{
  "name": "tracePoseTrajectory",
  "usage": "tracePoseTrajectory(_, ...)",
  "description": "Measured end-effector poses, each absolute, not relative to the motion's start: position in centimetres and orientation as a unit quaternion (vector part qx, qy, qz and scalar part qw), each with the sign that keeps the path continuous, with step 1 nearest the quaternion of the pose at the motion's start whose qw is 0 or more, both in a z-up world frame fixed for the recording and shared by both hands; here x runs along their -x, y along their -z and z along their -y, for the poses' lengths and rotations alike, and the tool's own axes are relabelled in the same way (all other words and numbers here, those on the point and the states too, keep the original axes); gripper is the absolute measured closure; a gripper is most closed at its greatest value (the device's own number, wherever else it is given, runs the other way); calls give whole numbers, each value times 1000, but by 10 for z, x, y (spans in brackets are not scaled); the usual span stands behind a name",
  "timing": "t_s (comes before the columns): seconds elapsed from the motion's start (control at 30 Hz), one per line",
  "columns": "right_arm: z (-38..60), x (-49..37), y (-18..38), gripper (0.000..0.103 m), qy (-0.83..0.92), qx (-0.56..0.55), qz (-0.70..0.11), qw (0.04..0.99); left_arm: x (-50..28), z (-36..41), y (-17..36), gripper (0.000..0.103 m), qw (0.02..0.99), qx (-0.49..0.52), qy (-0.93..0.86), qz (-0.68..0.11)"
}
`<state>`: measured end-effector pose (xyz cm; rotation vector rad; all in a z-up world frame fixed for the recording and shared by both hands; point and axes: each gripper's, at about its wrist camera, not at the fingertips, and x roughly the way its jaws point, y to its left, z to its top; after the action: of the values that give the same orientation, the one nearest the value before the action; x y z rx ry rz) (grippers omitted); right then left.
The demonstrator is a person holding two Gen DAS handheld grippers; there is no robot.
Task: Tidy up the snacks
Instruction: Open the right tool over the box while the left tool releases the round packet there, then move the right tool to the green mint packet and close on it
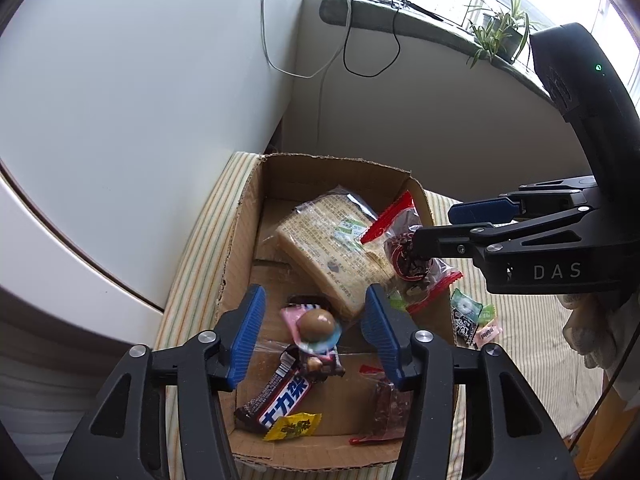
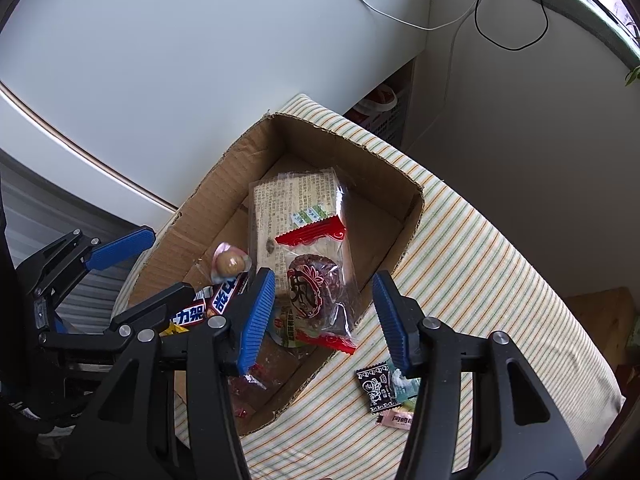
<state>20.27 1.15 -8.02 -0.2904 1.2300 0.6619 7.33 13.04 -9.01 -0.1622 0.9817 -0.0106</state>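
both grippers hang over a cardboard box (image 1: 240, 248) of snacks on a striped cushion (image 2: 480, 240).

the left gripper (image 1: 314, 334) has its fingers apart, with a round wrapped candy (image 1: 318, 322) between them and not pressed. the right gripper (image 2: 324, 320) has its fingers apart too, over a red-edged pastry packet (image 2: 316, 292) that lies on a cracker pack (image 2: 296, 196) in the box. a chocolate bar (image 1: 280, 400) lies on the box floor; three small packets (image 2: 384, 392) sit on the cushion beside the box.

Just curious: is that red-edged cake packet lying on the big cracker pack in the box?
Touching. In the right wrist view the red-edged cake packet overlaps the cracker pack and rests across its lower half.
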Motion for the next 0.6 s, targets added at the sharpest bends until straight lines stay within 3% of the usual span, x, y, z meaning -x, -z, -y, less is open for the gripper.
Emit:
tracePoseTrajectory(0.07,-11,-203,79,46,-304,133,-564,756,-73,-131,89,45,880,76,3,-469)
tracePoseTrajectory(0.17,-9,-201,75,29,-306,131,-555,762,-73,-130,87,45,881,75,3,-468)
tracePoseTrajectory(0.6,4,-201,63,29,-304,110,-547,772,-71,-128,84,45,881,72,4,-467)
